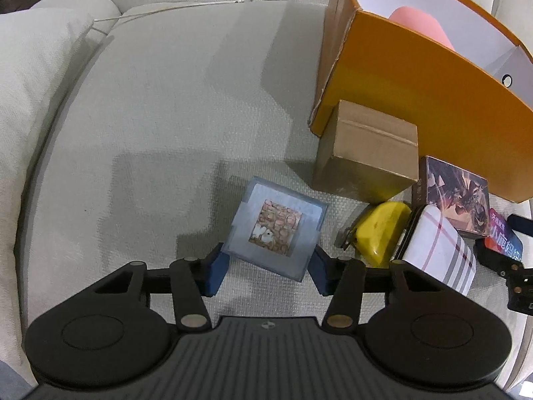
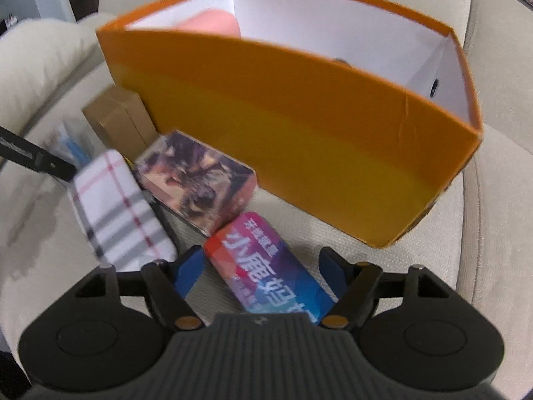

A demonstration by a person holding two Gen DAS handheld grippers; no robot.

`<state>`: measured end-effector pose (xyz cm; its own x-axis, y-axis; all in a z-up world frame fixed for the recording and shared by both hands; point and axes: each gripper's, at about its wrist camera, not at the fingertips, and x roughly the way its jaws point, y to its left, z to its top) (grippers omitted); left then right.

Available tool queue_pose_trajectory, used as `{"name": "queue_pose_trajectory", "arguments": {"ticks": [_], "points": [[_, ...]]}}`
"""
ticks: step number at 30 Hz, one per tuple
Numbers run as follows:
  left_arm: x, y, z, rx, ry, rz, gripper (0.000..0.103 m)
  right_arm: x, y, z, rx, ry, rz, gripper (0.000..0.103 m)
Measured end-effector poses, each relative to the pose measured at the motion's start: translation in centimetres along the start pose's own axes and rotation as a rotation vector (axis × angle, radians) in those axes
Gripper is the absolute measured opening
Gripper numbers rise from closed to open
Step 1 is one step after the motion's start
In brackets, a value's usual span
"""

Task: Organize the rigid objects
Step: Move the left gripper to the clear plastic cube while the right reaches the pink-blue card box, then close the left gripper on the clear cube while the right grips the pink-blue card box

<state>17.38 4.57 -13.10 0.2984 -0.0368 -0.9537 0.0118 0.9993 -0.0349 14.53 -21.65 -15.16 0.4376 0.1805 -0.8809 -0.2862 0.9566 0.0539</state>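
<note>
My left gripper (image 1: 269, 266) points down at the sofa seat, shut on the near end of a translucent blue square case (image 1: 273, 230) with a picture on its lid. Both blue pads touch the case's sides. My right gripper (image 2: 261, 266) stands open around a colourful printed box (image 2: 266, 266) lying on the seat, with a gap showing at the right pad. That colourful printed box (image 1: 499, 236) also shows at the far right of the left wrist view. Behind stands an open orange box (image 2: 283, 133) with a pink object (image 2: 213, 21) inside.
Along the orange box (image 1: 399, 116) lie a brown cardboard box (image 1: 369, 153), a yellow object (image 1: 379, 230), a white plaid case (image 1: 436, 250) and a dark art-printed box (image 1: 456, 196). The beige sofa seat (image 1: 166, 133) stretches to the left, with an armrest cushion (image 1: 33, 100) at its edge.
</note>
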Motion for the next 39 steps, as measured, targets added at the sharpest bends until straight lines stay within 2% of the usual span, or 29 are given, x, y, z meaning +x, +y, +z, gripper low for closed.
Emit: {"name": "queue_pose_trajectory", "arguments": {"ticks": [4, 6, 8, 10, 14, 27, 30, 34, 39], "points": [[0.1, 0.4, 0.2, -0.003, 0.0, -0.009, 0.061, 0.0, -0.1, 0.1, 0.018, 0.048, 0.01, 0.079], [0.4, 0.7, 0.5, -0.004, -0.002, -0.005, 0.061, -0.2, 0.3, 0.1, 0.029, 0.111, 0.018, 0.079], [0.4, 0.6, 0.5, -0.001, -0.004, -0.001, 0.061, -0.3, 1.4, -0.1, 0.0, 0.171, 0.024, 0.079], [0.5, 0.6, 0.5, 0.002, -0.005, 0.001, 0.061, -0.4, 2.6, -0.4, -0.044, 0.195, 0.018, 0.079], [0.4, 0.3, 0.5, 0.0, -0.008, 0.006, 0.061, -0.1, 4.0, -0.7, -0.112, 0.164, -0.035, 0.079], [0.4, -0.9, 0.4, 0.042, -0.022, 0.03, 0.06, -1.1, 2.7, -0.8, -0.084, 0.142, -0.027, 0.078], [0.3, -1.1, 0.2, 0.041, -0.023, 0.032, 0.058, -1.0, 2.8, -0.5, -0.078, 0.141, -0.031, 0.072], [0.0, -1.1, 0.2, 0.031, -0.021, 0.026, 0.058, -1.4, 2.1, 0.0, -0.025, 0.135, -0.068, 0.047], [-0.2, -1.1, 0.0, 0.042, -0.021, 0.034, 0.057, -1.7, 1.6, -0.2, -0.011, 0.13, -0.056, 0.047]]}}
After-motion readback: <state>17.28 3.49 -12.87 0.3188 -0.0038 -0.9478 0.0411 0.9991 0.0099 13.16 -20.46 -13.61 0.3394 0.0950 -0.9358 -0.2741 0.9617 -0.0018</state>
